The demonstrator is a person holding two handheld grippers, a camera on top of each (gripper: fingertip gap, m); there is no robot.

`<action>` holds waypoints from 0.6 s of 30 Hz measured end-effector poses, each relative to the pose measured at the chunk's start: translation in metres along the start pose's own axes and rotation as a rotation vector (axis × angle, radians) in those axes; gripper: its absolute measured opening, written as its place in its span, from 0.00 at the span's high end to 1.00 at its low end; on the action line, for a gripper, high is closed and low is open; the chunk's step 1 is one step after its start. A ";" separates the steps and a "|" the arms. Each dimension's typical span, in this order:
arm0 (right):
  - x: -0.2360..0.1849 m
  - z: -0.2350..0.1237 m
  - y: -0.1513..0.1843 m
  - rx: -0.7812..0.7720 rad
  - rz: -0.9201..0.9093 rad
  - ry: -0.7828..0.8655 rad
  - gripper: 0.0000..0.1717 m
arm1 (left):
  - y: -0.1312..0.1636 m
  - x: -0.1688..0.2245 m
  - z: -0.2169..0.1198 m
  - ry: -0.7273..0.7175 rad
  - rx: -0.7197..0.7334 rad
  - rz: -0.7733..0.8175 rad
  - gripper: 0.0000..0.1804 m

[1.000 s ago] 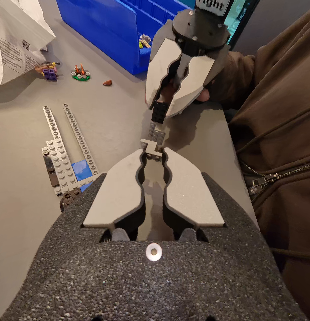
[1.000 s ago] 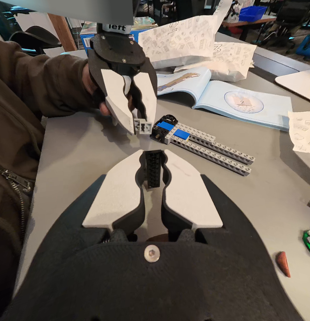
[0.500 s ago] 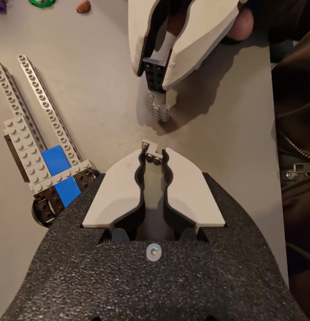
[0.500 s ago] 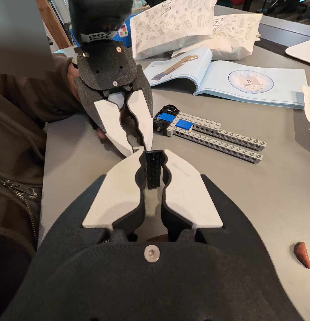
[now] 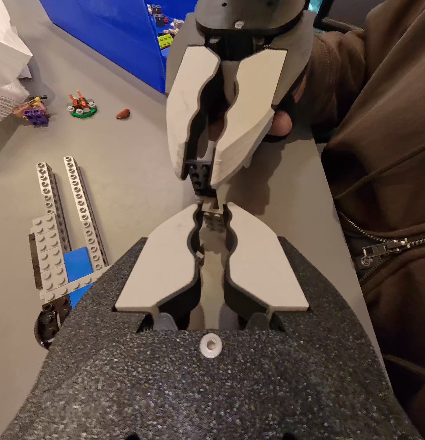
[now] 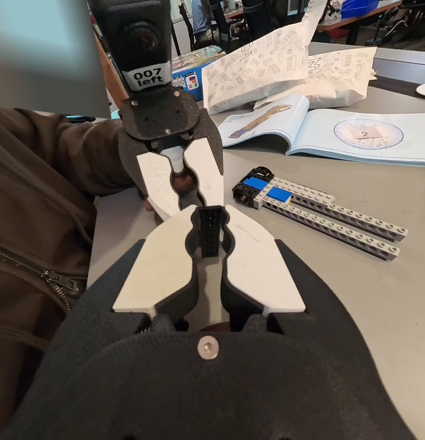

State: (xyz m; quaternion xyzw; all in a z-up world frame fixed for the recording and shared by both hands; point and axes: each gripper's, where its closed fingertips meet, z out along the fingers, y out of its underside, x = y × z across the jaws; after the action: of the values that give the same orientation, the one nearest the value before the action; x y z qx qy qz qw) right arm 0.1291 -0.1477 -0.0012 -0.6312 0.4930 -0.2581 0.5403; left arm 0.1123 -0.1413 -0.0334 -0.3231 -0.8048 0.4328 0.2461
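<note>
Grey table (image 6: 349,309), brick-strewn. Right tool (image 6: 210,212) clamps a black plate (image 6: 208,234), long axis along its fingers, tip toward the left tool (image 5: 212,209), which grips a small grey bracket piece (image 5: 212,217) meeting that tip. Beyond: grey-beam assembly (image 6: 325,214), open instruction booklet (image 6: 349,138).

1. The left gripper (image 5: 210,209) and the right gripper (image 6: 210,209) meet tip to tip above the desk (image 5: 125,152), near its edge by the person's jacket (image 5: 385,166).
2. A plate (image 6: 208,234) sits between the right gripper's fingers; a small bracket (image 5: 212,217) sits between the left's, touching the plate's end.
3. A brick assembly (image 6: 314,209) lies on the desk beside both grippers.
4. Behind it lies an open booklet (image 6: 325,135), with paper bags (image 6: 278,71) behind that.
5. In the left wrist view, a bin (image 5: 116,35) stands at the back, with small builds (image 5: 81,107) before it.
</note>
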 end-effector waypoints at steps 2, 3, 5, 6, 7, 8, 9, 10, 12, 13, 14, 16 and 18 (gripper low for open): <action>0.002 -0.004 -0.003 0.022 0.001 0.008 0.90 | -0.006 -0.002 -0.006 0.029 0.051 -0.065 0.91; 0.003 -0.007 -0.005 0.033 0.010 0.003 0.90 | -0.009 -0.003 -0.009 0.046 0.079 -0.088 0.91; 0.005 -0.010 -0.005 0.042 0.021 0.006 0.90 | -0.009 -0.006 -0.013 0.045 0.093 -0.103 0.91; 0.010 -0.013 -0.006 0.052 0.015 0.038 0.90 | -0.009 -0.008 -0.016 0.044 0.102 -0.114 0.91; 0.017 -0.018 -0.007 0.061 0.014 0.070 0.90 | -0.008 -0.011 -0.020 0.051 0.116 -0.134 0.92; 0.022 -0.025 -0.009 0.077 0.032 0.079 0.90 | -0.009 -0.013 -0.024 0.058 0.139 -0.155 0.92; 0.025 -0.030 -0.010 0.093 0.062 0.071 0.90 | -0.010 -0.016 -0.027 0.058 0.159 -0.173 0.92; 0.027 -0.035 -0.011 0.107 0.089 0.067 0.90 | -0.011 -0.019 -0.029 0.056 0.169 -0.183 0.92; 0.032 -0.039 -0.009 0.109 0.115 0.076 0.90 | -0.012 -0.020 -0.029 0.049 0.163 -0.179 0.92; 0.033 -0.039 -0.007 0.100 0.116 0.080 0.90 | -0.012 -0.019 -0.029 0.048 0.161 -0.177 0.91; 0.033 -0.039 -0.005 0.095 0.115 0.082 0.90 | -0.013 -0.018 -0.028 0.055 0.163 -0.182 0.91; 0.032 -0.038 -0.004 0.087 0.111 0.086 0.90 | -0.011 -0.017 -0.025 0.063 0.150 -0.192 0.91; 0.032 -0.036 -0.002 0.068 0.096 0.097 0.90 | -0.003 -0.020 -0.019 0.023 0.094 -0.175 0.91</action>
State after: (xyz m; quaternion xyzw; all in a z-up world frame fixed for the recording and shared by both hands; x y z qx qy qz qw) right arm 0.1110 -0.1919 0.0040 -0.5748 0.5391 -0.2787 0.5489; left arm 0.1380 -0.1472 -0.0231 -0.2445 -0.8059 0.4432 0.3071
